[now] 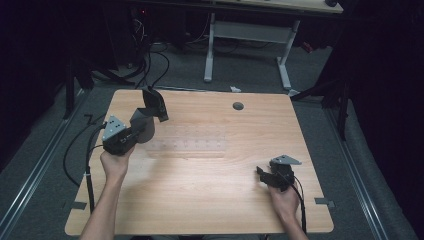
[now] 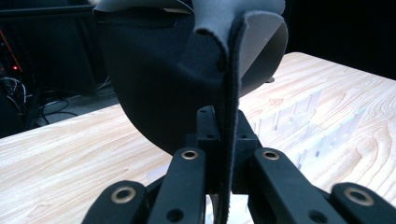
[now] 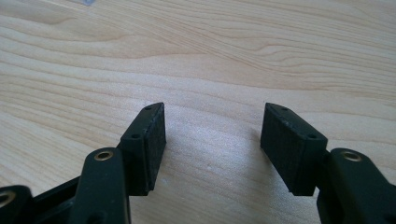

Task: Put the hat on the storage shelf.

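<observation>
The dark grey flexible sheet [image 2: 187,79], thin, curled and folded with a paler inner face, is pinched at its edge by the left gripper [image 1: 134,131] above the wooden table's [image 1: 210,200] far-left area, while the right gripper [image 3: 212,140], jaws spread and empty, rests near-right.

- Looked like a lab / recording setup, not a home.
- Dark surroundings, black drapes on both sides; light fell on the worktop [image 1: 200,165] alone.
- Worktop was plain pale wood w/ a cable grommet [image 1: 238,106] near the far edge.
- Grey carpet floor [image 1: 250,75] w/ metal rails [image 1: 35,175] running along both sides of the worktop.
- Loose black cables [image 1: 155,65] trailed across the floor at the back left; small red indicator light [image 2: 17,68] showed there in the left gripper view.
- Second desk w/ white metal legs [image 1: 247,32] stood behind.
- Tape bits marked the floor by the near corners, e.g. [image 1: 325,201].
</observation>
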Demonstrator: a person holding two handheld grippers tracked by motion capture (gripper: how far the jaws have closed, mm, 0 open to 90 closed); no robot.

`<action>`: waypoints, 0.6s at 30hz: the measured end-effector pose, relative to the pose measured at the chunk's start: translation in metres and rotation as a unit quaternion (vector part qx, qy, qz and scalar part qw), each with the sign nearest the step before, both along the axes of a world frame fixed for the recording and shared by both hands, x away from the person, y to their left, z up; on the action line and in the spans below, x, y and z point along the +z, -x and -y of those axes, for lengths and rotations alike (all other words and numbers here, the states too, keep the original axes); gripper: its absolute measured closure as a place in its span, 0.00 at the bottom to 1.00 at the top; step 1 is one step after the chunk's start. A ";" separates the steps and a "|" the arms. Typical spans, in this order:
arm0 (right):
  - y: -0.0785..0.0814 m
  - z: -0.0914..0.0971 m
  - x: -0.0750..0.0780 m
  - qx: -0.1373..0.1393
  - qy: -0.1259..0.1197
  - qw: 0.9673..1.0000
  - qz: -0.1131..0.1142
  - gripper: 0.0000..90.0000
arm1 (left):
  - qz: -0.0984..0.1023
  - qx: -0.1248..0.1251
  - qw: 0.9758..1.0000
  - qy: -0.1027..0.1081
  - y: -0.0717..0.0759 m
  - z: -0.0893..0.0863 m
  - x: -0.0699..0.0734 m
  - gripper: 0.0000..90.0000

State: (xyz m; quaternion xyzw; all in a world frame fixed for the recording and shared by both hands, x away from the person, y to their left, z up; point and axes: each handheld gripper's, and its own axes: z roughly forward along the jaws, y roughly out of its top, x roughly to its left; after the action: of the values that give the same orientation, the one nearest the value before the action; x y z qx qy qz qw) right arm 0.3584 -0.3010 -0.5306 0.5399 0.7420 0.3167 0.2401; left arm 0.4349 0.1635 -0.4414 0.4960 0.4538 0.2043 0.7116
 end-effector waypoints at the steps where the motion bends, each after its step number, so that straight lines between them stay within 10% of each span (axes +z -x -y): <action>1: 0.000 0.000 0.000 0.000 0.000 1.000 0.000 0.45 | -0.001 -0.001 1.000 0.001 -0.001 0.000 0.000 0.96; 18: 0.000 0.000 0.000 0.000 0.000 1.000 0.000 0.45 | -0.011 0.000 1.000 -0.011 -0.003 0.008 -0.007 0.96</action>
State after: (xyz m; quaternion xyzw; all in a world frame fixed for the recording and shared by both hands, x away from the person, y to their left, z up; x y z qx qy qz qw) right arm 0.3584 -0.3010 -0.5306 0.5399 0.7420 0.3167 0.2401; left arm 0.4381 0.1557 -0.4488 0.5057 0.4597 0.2036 0.7011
